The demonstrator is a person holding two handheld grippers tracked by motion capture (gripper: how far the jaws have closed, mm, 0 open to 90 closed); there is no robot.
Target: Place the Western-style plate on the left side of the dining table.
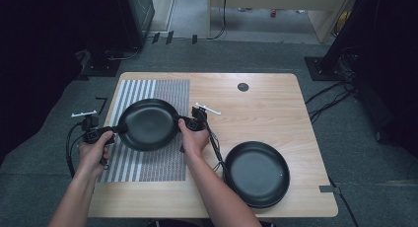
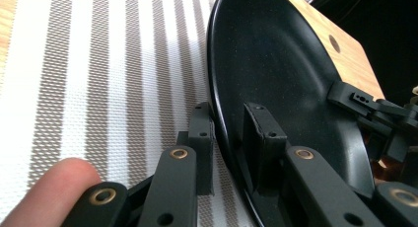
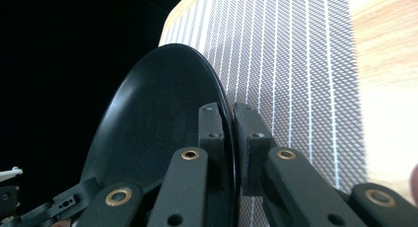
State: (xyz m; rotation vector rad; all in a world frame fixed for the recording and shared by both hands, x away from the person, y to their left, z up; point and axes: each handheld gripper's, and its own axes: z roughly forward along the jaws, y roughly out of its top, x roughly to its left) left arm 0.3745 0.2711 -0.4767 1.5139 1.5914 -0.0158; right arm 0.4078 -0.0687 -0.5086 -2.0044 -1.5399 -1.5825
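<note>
the left gripper point(image 1: 118, 130) is clamped on the left rim of a black plate point(image 1: 149, 124), one jaw inside the bowl and one under the rim, as the left gripper view shows. the person's left hand point(image 1: 93, 150) sits just off the left edge of the tabletop point(image 1: 256, 108). the plate is over the upper half of a striped mat point(image 1: 162, 168) that covers the left part of the tabletop, from near the far edge down toward the near edge. whether the plate touches the mat or is just above it i cannot tell.

the right gripper point(image 1: 180, 121) pinches the plate's right rim the same way, jaws drawn tight on the thin edge with the rim between them; the right hand point(image 1: 193, 139) lies over the mat's right border. its cable point(image 1: 215, 148) trails down toward the near edge.

right of that, a second plate point(image 1: 256, 173) rests flat near the near right corner, its rim reaching almost to the near edge. it is apart from the held plate, with the cable running close by its left side.

a small dark round hole point(image 1: 243, 87) sits near the far edge, about the middle. bare wood lies open between the mat and the right edge across the far half of the tabletop; the near left strip of mat is also open.
</note>
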